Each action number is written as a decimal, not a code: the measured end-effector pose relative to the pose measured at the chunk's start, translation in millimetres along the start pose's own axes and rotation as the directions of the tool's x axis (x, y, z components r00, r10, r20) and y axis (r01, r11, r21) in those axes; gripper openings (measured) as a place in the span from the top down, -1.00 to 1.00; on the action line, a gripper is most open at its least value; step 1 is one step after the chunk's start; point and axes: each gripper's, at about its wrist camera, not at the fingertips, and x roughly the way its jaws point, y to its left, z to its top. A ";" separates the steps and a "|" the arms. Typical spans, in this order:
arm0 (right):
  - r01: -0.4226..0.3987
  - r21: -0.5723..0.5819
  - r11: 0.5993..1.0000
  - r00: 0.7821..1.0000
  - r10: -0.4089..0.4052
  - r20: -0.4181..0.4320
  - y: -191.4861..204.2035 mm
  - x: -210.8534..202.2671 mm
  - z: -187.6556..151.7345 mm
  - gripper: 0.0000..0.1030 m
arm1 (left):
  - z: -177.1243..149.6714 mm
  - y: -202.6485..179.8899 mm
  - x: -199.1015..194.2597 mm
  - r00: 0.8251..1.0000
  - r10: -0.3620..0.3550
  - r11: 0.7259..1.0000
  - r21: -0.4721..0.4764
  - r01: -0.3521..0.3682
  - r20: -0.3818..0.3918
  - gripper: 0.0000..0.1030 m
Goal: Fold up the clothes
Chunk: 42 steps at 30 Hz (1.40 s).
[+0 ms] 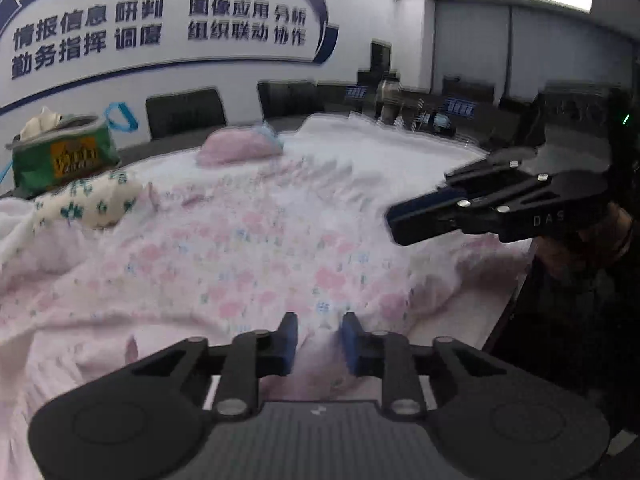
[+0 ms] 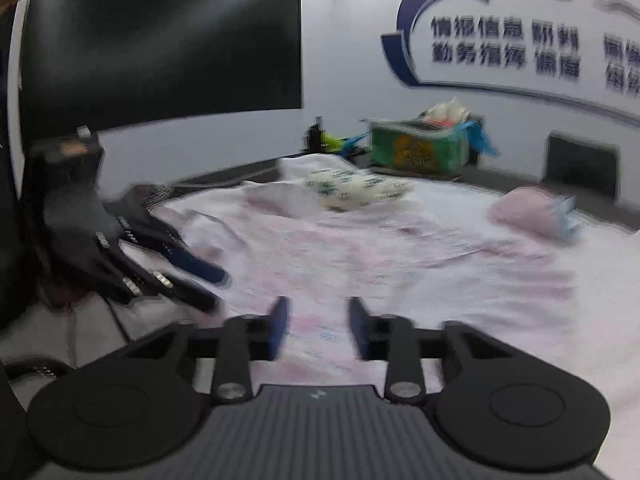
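Note:
A pink floral garment (image 1: 248, 256) (image 2: 400, 256) lies spread out and wrinkled over the white-covered table. My left gripper (image 1: 320, 336) hovers low over its near edge, open, with cloth showing through the gap between its blue pads. My right gripper (image 2: 318, 326) is also open above the garment's near edge, nothing pinched. In the left wrist view the right gripper (image 1: 396, 224) comes in from the right side, above the cloth. In the right wrist view the left gripper (image 2: 218, 288) sits at the left, fingers apart. Both views are motion-blurred.
A folded white garment with green print (image 1: 88, 200) (image 2: 356, 190) and a folded pink garment (image 1: 240, 146) (image 2: 528, 210) rest further back. A green bag (image 1: 60, 156) (image 2: 420, 148) stands at the far edge. Black chairs (image 1: 184, 110) line the far side. A large dark screen (image 2: 160, 40) hangs on the wall.

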 end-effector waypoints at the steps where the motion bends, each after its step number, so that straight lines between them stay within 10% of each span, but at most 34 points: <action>1: -0.028 0.024 0.999 1.000 0.028 0.001 4.1 8.7 1.4 0.68 | -4.2 -1.8 1.6 1.000 0.023 1.000 0.011 -0.023 -0.016 0.61; 7: 0.008 -0.132 0.991 0.998 -0.017 -0.066 46.2 32.1 -41.0 0.77 | -29.4 -2.6 -15.7 0.998 0.052 0.999 -0.015 -0.052 0.035 0.60; 12: 0.127 -0.001 0.992 0.992 -0.127 0.029 18.7 -18.1 -74.6 0.77 | -31.9 -3.0 -25.0 0.998 0.033 0.999 -0.018 -0.032 0.055 0.58; 17: 0.238 0.103 0.966 0.969 -0.243 0.045 0.9 -66.0 -91.6 0.69 | -32.9 -4.0 -40.2 0.995 0.003 0.999 0.035 -0.007 0.099 0.14; 22: 0.276 0.037 0.960 0.955 -0.278 0.105 8.4 -91.5 -82.7 0.02 | -33.7 0.0 -44.8 0.993 -0.022 0.998 0.058 0.015 0.119 0.14; 31: 0.254 -0.090 0.963 0.967 -0.254 0.013 11.9 -61.4 -80.7 0.00 | -40.3 10.7 -40.8 0.992 -0.040 0.999 0.037 0.036 0.119 0.24; 42: 0.185 -0.065 0.981 0.982 -0.188 -0.035 -4.2 -56.3 -70.4 0.84 | -28.1 22.5 -35.6 0.996 -0.060 0.998 -0.016 0.061 0.061 0.96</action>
